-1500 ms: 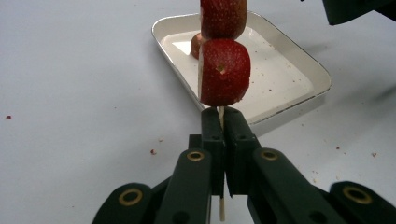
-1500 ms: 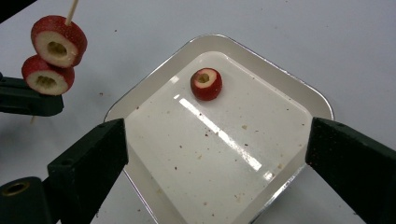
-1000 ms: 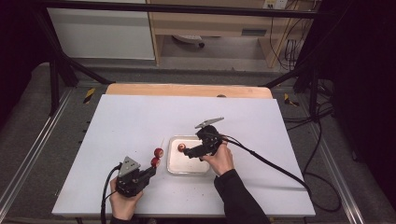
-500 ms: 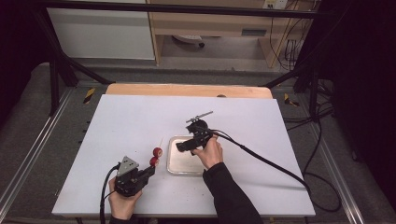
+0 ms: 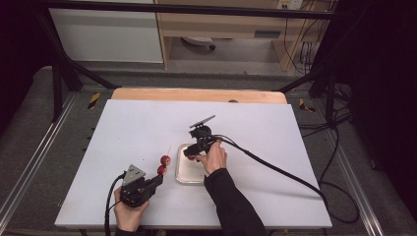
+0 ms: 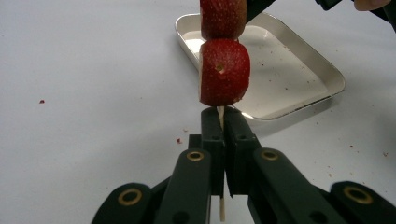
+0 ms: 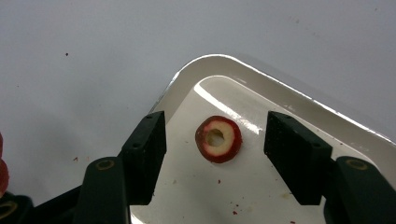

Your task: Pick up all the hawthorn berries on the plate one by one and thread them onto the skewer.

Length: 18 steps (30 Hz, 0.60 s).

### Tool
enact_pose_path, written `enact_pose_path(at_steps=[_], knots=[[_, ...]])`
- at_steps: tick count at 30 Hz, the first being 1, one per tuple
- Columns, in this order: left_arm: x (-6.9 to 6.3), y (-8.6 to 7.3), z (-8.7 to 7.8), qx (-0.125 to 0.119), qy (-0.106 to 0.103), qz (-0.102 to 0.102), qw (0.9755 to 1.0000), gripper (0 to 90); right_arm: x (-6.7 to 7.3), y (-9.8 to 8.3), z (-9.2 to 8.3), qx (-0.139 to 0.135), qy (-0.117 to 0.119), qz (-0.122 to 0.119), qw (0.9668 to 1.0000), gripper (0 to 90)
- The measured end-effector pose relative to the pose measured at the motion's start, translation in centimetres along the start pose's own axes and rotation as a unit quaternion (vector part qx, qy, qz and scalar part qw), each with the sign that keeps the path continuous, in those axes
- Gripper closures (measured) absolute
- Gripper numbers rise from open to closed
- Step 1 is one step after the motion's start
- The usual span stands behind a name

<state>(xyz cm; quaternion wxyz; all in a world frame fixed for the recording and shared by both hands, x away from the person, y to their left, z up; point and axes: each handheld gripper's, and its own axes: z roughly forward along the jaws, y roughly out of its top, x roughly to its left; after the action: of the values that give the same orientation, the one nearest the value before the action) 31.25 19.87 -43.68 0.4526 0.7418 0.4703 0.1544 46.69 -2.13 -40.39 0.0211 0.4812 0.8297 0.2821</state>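
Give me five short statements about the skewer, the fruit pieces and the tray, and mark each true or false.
1. The left gripper is shut on the skewer. True.
2. Two red fruit pieces sit on the skewer. True.
3. The tray holds three fruit pieces. False: one cored fruit ring lies in it.
4. The right gripper grips the ring. False: its fingers stand apart on either side, closing in.
5. The tray stands on a white table. True.

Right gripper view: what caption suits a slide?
Open tool poised over a cored red fruit slice lying in a white tray.
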Motion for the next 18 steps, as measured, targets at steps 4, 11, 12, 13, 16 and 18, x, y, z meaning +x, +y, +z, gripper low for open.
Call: enact_pose_path(at_steps=[4,11,12,13,16,18], knots=[[0.0,0.0,0.0,0.000,-0.001,-0.001,1.0000,87.8,0.1,0.2,0.5,0.014,-0.006,0.006,0.9999,42.7],[0.1,0.0,-0.1,-0.001,-0.003,0.000,1.0000,87.9,0.4,0.4,1.3,0.033,-0.019,0.009,0.9992,47.6],[0.1,0.0,-0.1,-0.002,-0.003,-0.001,1.0000,87.9,0.4,0.4,1.4,0.035,-0.024,0.011,0.9990,48.9],[0.1,0.0,-0.1,-0.002,-0.003,-0.001,1.0000,87.8,0.3,0.4,1.5,0.038,-0.028,0.011,0.9988,49.7],[0.1,0.0,-0.1,-0.002,-0.003,-0.002,1.0000,87.8,0.3,0.4,1.6,0.039,-0.034,0.013,0.9986,52.5],[0.1,-0.1,0.0,-0.001,-0.004,-0.001,1.0000,87.8,0.3,0.4,1.7,0.038,-0.031,0.015,0.9987,54.7]])
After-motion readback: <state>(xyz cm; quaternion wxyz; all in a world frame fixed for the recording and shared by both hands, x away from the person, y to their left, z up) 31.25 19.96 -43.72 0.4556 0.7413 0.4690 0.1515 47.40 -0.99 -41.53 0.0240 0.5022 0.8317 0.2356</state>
